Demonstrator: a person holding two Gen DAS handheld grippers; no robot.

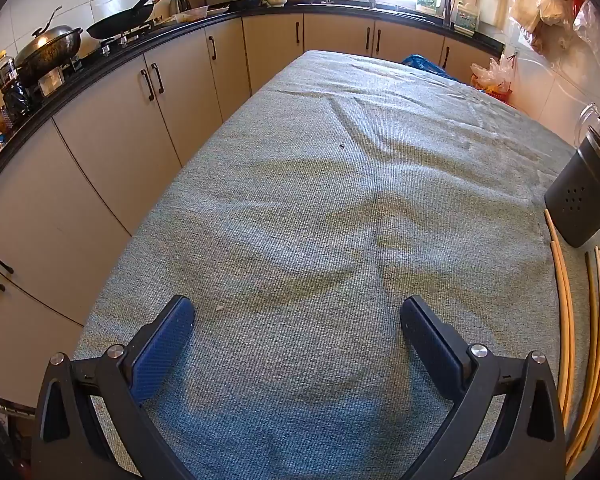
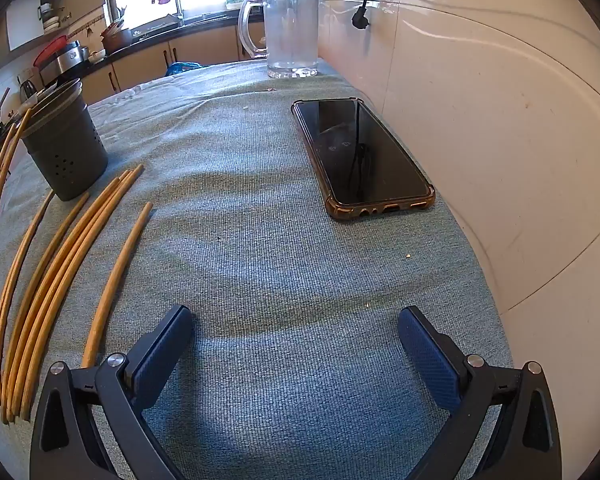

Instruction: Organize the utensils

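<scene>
Right wrist view: right claw [image 2: 296, 320] wide open, empty; phone [image 2: 362, 156] ahead, chopsticks [image 2: 60, 264] beside holder [image 2: 64, 144]. Left claw [image 1: 298, 312] wide open, empty, over bare desk [image 1: 300, 200].

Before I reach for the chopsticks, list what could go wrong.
1. The chopsticks lie bunched and touching; the open right gripper may pinch several or roll them.
2. The dark holder stands right at their tips; a sideways sweep might tip it.
3. The phone and glass pitcher sit near the wall, so a wide swing could hit them.
</scene>
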